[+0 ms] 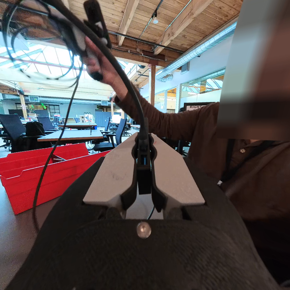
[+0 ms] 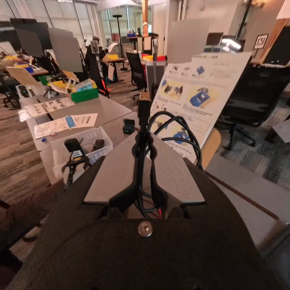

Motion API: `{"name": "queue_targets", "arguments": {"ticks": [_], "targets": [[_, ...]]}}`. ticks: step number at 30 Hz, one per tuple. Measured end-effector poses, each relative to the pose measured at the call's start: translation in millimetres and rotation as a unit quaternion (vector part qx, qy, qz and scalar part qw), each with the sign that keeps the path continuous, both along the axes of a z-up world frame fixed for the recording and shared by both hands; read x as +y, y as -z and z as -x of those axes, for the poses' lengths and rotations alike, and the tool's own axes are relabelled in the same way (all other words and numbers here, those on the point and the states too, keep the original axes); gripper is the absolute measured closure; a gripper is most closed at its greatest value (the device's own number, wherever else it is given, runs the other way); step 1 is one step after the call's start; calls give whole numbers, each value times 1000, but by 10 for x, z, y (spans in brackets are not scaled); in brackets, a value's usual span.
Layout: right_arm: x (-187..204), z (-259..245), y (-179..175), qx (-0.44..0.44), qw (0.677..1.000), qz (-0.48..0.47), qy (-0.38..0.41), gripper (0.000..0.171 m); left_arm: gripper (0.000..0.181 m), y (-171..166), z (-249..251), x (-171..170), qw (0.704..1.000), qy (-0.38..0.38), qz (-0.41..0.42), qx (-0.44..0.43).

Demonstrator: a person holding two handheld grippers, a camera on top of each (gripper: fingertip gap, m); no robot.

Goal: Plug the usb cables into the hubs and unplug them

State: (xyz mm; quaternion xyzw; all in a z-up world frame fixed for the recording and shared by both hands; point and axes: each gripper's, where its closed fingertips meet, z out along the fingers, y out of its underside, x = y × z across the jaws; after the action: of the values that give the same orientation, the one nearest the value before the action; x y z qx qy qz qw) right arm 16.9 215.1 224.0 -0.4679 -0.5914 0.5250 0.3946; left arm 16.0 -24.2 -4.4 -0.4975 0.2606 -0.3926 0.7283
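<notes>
In the left wrist view, my left gripper (image 1: 143,138) is shut on a small black USB hub (image 1: 143,177) with a blue port showing between the fingers. The hub's thick black cable (image 1: 135,100) arcs up and to the left. A person's hand (image 1: 108,70) holds the other gripper (image 1: 95,26) high at the upper left, blurred, with thin black cable loops (image 1: 39,180) hanging from it. In the right wrist view, my right gripper (image 2: 144,136) is shut on a black USB cable. Its plug (image 2: 144,106) sticks out past the fingertips with the metal end up. The cable's coils (image 2: 180,125) hang to the right.
A red bin (image 1: 39,177) stands on the dark table (image 1: 14,235) at the left. A brown sleeve (image 1: 172,124) crosses behind the left gripper. A clear plastic box (image 2: 102,139), a small black case (image 2: 129,126) and a leaning instruction board (image 2: 196,97) stand ahead of the right gripper. Spacing between my two grippers at the tips: around 35 centimeters.
</notes>
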Motion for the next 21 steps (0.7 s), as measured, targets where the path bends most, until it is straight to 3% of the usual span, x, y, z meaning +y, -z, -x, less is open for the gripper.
{"name": "queue_targets", "arguments": {"ticks": [5, 11, 14, 21], "targets": [[324, -440, -962, 64, 996, -29, 61, 165, 173, 13, 15, 13, 1000, -2, 3, -4], [743, -928, -1641, 130, 980, -52, 142, 165, 172, 43, -1, 42, 1000, -2, 11, 0], [873, -945, -1421, 92, 982, -62, 151, 165, 173, 44, 4, 53, 1000, -6, 12, 1], [871, -746, -261, -27, 998, -34, 55, 164, 173, 107, 39, 170, 999, -29, 33, 1]]}}
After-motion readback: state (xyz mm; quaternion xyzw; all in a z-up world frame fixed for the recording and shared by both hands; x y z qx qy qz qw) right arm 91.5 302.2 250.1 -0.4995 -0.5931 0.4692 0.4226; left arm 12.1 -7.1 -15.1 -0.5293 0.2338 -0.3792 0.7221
